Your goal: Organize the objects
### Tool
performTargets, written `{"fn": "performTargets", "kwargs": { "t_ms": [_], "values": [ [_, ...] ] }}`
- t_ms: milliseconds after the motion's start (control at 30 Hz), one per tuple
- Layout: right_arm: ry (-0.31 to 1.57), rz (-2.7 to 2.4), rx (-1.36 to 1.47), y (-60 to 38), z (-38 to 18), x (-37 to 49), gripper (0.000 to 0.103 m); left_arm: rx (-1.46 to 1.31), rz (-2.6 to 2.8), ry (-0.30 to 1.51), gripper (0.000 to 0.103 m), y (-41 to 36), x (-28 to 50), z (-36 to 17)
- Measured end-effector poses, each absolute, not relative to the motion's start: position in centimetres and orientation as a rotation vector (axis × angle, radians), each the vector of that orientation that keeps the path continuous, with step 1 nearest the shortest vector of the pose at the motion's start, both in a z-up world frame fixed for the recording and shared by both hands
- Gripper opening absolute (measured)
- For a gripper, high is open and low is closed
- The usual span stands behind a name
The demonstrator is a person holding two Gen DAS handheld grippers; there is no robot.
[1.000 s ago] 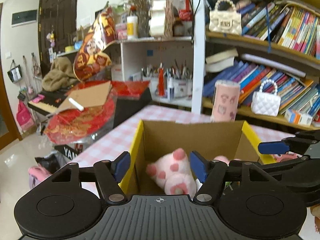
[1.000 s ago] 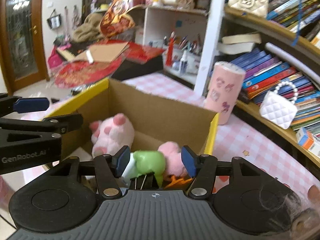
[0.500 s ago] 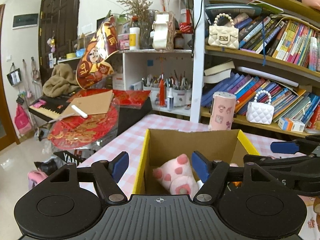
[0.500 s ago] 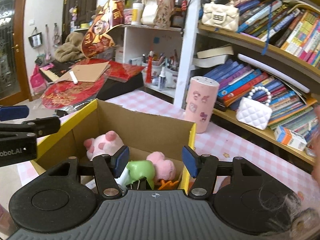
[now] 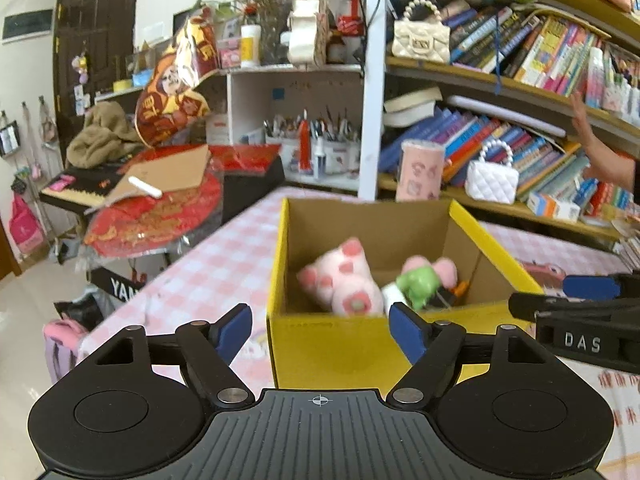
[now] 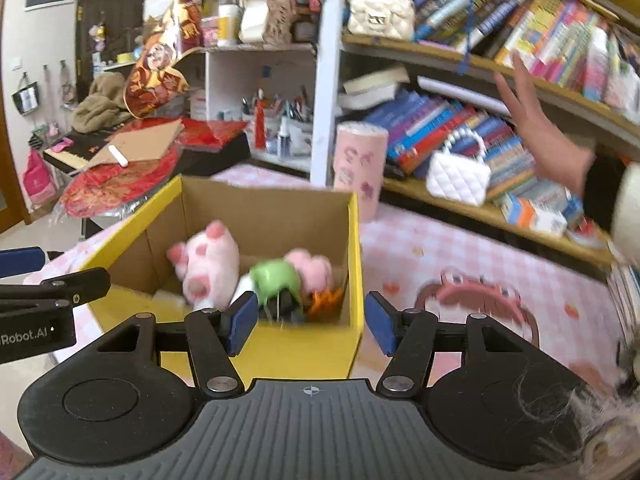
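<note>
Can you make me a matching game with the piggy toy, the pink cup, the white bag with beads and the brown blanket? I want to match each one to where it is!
Things:
1. pink plush
2. pink cup
3. white bag
4. brown blanket

Places:
A. on the bookshelf, in front of the books
B. inside the box
C. heaped at the far left, by the dark door
D. on the table, just behind the box

Pairs: 1-B, 2-D, 3-A, 4-C

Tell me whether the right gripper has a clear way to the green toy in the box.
Probably yes. The right gripper is open and empty, facing the yellow box, whose top is open. The green toy lies on top, near the front wall, so the gripper would likely have to go over that wall.
</note>
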State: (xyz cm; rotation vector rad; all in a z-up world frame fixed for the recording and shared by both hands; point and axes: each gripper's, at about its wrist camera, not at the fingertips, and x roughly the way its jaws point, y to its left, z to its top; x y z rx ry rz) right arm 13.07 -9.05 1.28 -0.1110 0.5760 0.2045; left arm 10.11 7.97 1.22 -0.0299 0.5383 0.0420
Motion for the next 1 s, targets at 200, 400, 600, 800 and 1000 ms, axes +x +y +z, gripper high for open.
{"fn": "performTargets", "kwargs": {
  "t_ms": [200, 400, 600, 800, 1000],
  "values": [
    [0.636, 0.129, -0.041, -9.1, -0.2, 9.9, 0.057, -0.004, -0.005, 0.585, 0.078, 8.0, 8.3, 0.1],
    [0.669, 0.034, 0.013, -10.1, -1.3, 7.3, 0.057, 0.019, -0.051, 0.62, 0.08, 7.3, 6.7, -1.0],
    [0.694, -0.06, 0.048, -12.1, -2.1, 5.1, 0.057, 0.04, -0.109, 0.651, 0.082, 5.3, 5.8, -1.8],
    [0.699, -0.121, 0.08, -14.0, -2.5, 3.4, 0.057, 0.054, -0.163, 0.662, 0.082, 3.1, 5.5, -2.0],
    [0.669, -0.189, 0.11, -16.0, -2.2, 1.8, 0.061, 0.086, -0.199, 0.645, 0.083, 1.0, 5.0, -1.8]
  ]
}}
